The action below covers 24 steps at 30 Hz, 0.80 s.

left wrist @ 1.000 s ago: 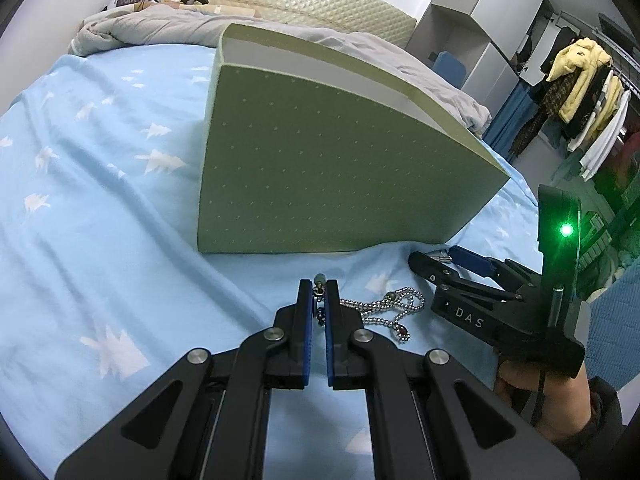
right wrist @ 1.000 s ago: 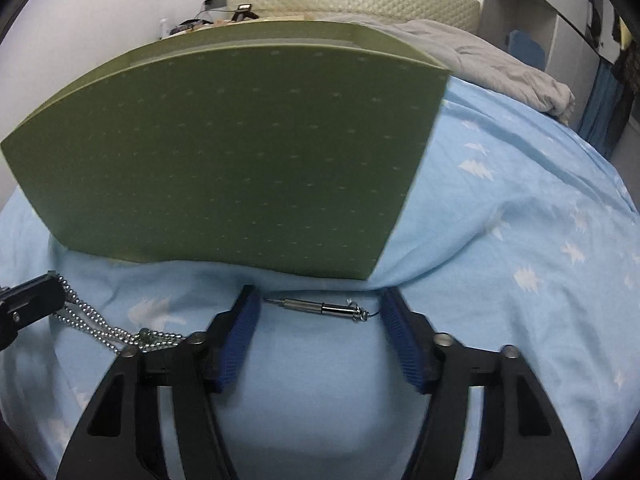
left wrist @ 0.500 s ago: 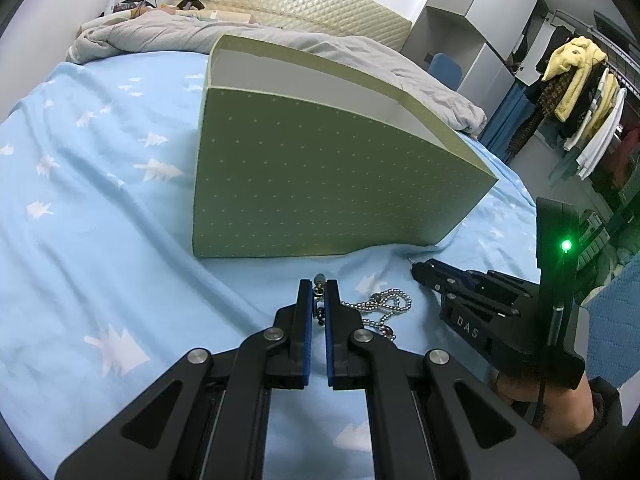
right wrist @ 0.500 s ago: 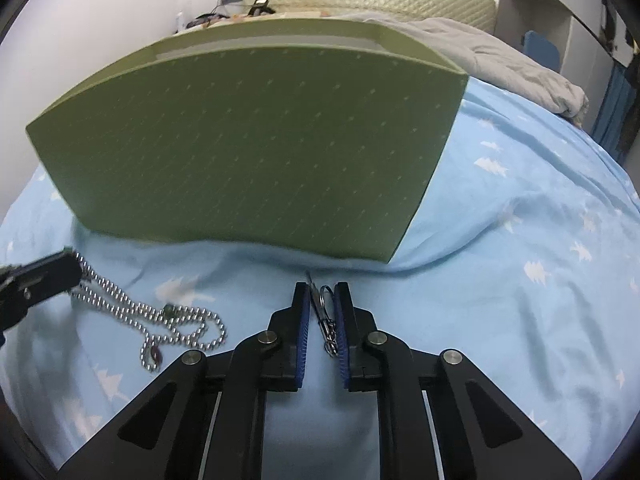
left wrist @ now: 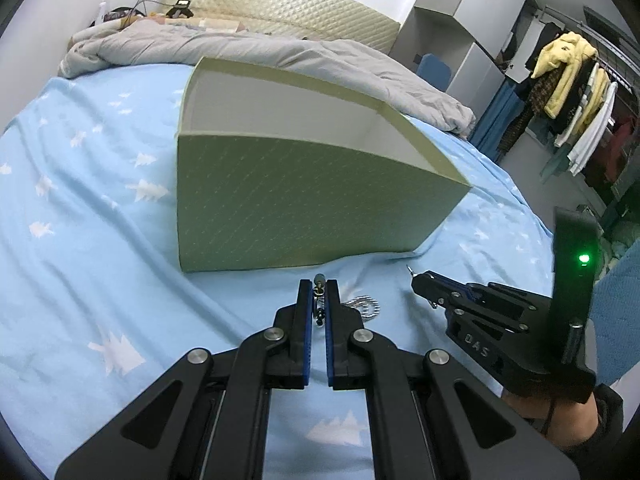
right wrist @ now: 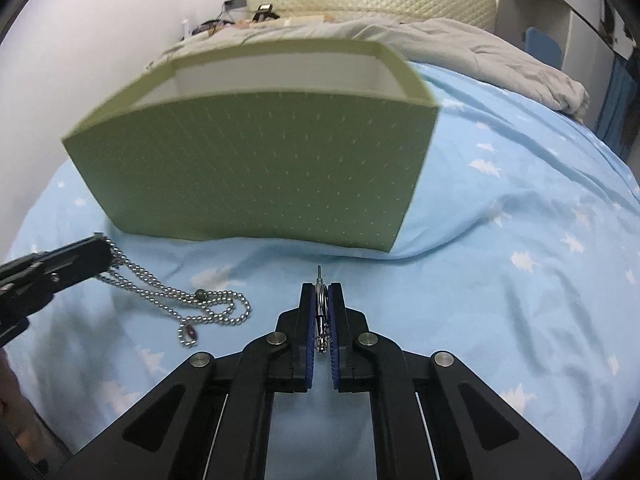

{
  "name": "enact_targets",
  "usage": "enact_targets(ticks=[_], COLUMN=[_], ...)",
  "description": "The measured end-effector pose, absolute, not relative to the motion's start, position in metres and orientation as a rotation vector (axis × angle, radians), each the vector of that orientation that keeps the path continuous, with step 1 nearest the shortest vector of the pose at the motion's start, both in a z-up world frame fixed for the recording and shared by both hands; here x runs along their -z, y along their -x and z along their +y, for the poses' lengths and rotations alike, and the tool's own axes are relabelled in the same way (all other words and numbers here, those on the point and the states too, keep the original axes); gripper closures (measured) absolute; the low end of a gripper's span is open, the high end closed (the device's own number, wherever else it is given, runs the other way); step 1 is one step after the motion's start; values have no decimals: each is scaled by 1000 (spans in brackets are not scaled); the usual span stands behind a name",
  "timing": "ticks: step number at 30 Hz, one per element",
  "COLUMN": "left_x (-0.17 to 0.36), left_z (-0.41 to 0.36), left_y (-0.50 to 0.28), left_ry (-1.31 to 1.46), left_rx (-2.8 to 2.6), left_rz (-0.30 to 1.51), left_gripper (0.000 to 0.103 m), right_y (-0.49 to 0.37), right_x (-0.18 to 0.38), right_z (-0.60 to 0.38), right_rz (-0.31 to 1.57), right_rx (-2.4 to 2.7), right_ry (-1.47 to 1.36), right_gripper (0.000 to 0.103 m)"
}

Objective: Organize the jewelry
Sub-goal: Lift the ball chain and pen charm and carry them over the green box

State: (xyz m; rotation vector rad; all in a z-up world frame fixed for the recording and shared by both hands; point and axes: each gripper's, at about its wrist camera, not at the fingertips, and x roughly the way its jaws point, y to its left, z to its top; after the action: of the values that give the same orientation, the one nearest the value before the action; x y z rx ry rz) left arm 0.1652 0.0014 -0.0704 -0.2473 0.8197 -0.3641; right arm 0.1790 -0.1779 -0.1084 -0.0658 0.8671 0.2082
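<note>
A green open box (left wrist: 304, 208) with a white inside stands on the blue bedsheet; it also shows in the right wrist view (right wrist: 256, 168). My left gripper (left wrist: 319, 292) is shut on a silver bead necklace (right wrist: 180, 292), which hangs from it and trails onto the sheet in front of the box. My right gripper (right wrist: 321, 296) is shut on a small silver earring (right wrist: 320, 312) and holds it above the sheet, right of the necklace. The right gripper also shows in the left wrist view (left wrist: 424, 280).
A grey duvet (left wrist: 240, 48) and a quilted headboard (left wrist: 288, 4) lie behind the box. Cabinets (left wrist: 472, 40) and a clothes rack (left wrist: 568, 92) stand to the right of the bed. The blue sheet (right wrist: 520, 280) stretches around the box.
My right gripper closed on the earring and lifted it off the sheet. Both grippers rose, so the box's inside now shows. The necklace was lifted with the left gripper.
</note>
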Motion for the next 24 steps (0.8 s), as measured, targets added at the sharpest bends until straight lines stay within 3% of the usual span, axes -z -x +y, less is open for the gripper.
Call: enact_targets(ticks=[24], left_x=[-10], left_z=[-19], left_y=[-137], left_ry=[97], left_rx=[416], left_rz=[785], left_gripper=[98], right_y=[-114], right_x=[7], right_z=[-171], right_rz=[665], right_rx=[-236], right_ry=[-3], right_gripper=[99])
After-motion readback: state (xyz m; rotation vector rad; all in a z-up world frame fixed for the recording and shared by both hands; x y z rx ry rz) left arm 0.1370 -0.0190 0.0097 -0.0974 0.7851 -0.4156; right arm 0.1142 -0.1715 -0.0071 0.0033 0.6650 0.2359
